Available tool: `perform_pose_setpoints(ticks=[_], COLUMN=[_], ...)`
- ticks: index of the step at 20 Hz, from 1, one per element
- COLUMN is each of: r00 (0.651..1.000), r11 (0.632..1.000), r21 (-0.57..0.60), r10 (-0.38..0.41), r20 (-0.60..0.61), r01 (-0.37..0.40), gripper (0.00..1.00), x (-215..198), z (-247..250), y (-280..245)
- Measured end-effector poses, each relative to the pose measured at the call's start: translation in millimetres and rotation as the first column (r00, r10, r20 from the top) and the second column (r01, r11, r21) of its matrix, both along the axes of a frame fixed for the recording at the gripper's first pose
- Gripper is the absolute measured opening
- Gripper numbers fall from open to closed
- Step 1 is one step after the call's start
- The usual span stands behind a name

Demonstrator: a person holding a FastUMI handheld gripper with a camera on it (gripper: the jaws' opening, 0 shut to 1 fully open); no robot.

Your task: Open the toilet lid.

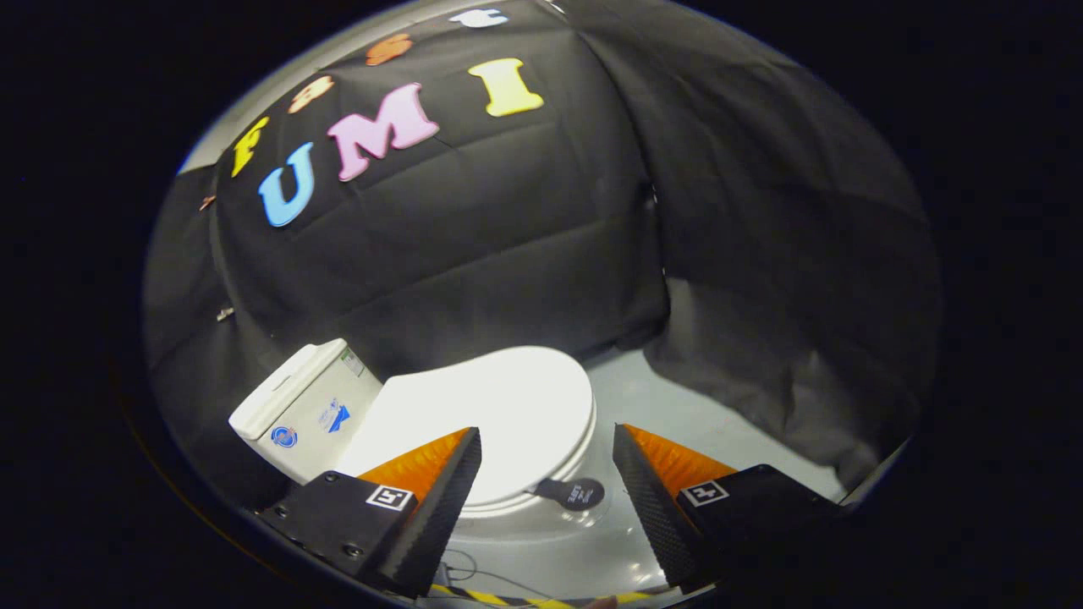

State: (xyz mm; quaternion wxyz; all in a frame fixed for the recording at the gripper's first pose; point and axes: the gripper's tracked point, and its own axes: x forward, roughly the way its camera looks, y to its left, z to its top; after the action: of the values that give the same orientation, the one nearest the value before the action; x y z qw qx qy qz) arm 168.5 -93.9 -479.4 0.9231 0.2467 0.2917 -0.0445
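- Gripper view: the tongs (547,440) hang above the toilet, released, their two ribbed black fingers (448,499) spread wide and gripping nothing.
- The toilet lid (499,414) lies shut and flat on the bowl, just ahead of and partly between the fingers; its rounded front edge curves past the right finger's tip.
- A small dark tab (568,493) sticks out from under the lid's front rim, between the two fingers and near the right one. It looks the likely place to take hold.
- The white tank (306,406) stands behind the lid, off beyond the left finger, with the pale floor (660,406) past the right finger.
- Handling, as a judgement: the lid looks like stiff, glossy plastic, light for its size and slippery on its smooth top, so pinching the broad face would probably slide off.
- It should swing up on a hinge at the tank side, so lifting at the front edge or tab gives the most leverage.
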Motion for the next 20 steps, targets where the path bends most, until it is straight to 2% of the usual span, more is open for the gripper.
perform_pose_setpoints(ticks=[2, 5, 7, 9, 10, 13, 14, 15, 16, 18, 20], r00=[0.993, 0.961, 0.933, 0.934, 0.938, 0.937, 0.941, 0.941, 0.945, 0.95, 0.946], r11=[0.989, 0.937, 0.879, 0.8, 0.774, 0.762, 0.748, 0.754, 0.777, 0.797, 0.78], r21=[0.136, 0.317, 0.422, 0.539, 0.574, 0.604, 0.625, 0.624, 0.602, 0.583, 0.596], r10=[-0.037, -0.061, -0.065, -0.075, -0.075, -0.01, 0.005, 0.021, 0.029, 0.037, 0.015], r20=[-0.11, -0.272, -0.353, -0.349, -0.339, -0.35, -0.339, -0.337, -0.325, -0.309, -0.322], r01=[0.052, 0.149, 0.221, 0.265, 0.269, 0.234, 0.222, 0.206, 0.184, 0.159, 0.191], gripper=[0.99, 0.99, 0.98, 0.96, 0.84, 0.83, 0.74, 0.65, 0.56, 0.38, 0.38], x=[-3, -18, -22, -6, -2, -2, 1, 1, 3, 2, 3], z=[-39, -95, -115, -118, -115, -122, -119, -115, -118, -116, -117], y=[-7, -10, -6, 4, 4, 26, 34, 33, 34, 28, 22])
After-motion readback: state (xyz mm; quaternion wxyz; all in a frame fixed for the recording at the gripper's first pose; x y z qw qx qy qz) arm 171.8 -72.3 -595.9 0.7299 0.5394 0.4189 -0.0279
